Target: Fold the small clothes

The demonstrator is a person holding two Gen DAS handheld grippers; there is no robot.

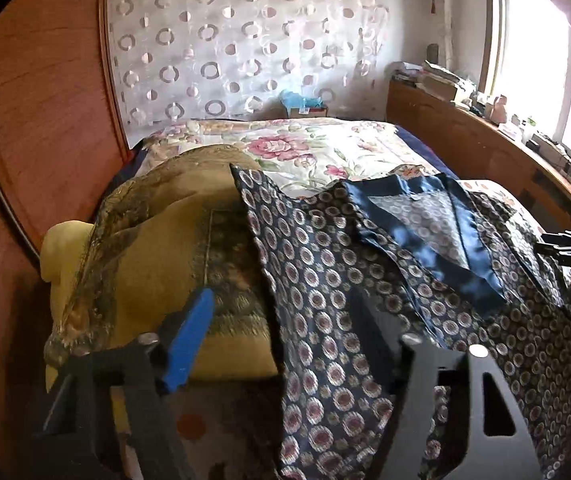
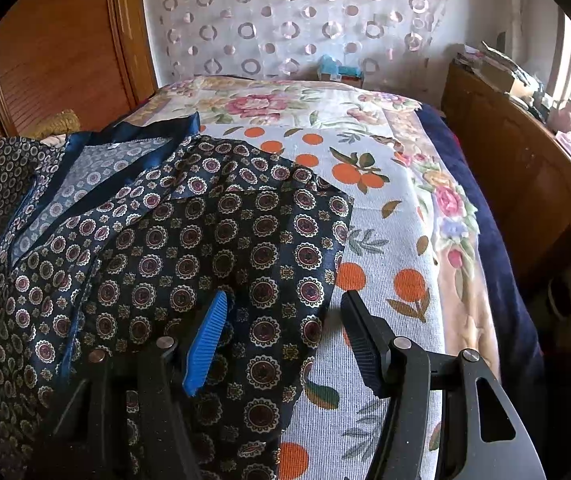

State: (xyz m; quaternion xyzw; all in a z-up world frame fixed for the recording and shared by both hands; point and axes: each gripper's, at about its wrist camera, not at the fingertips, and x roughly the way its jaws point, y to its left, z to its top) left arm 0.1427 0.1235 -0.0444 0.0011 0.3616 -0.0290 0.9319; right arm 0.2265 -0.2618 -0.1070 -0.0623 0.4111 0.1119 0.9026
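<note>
Patterned shirt (image 2: 221, 240) on bed (image 2: 397, 240), collar showing, one side folded in, further folds remaining; left gripper (image 1: 297, 344) and right gripper (image 2: 281, 332) both apart, holding nothing.

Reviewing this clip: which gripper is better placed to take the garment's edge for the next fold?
Probably the right gripper: its jaws stand open astride the right edge of the patterned shirt lying on the bedspread. The left gripper has cloth draped over one finger, beside the yellow cushion.
</note>
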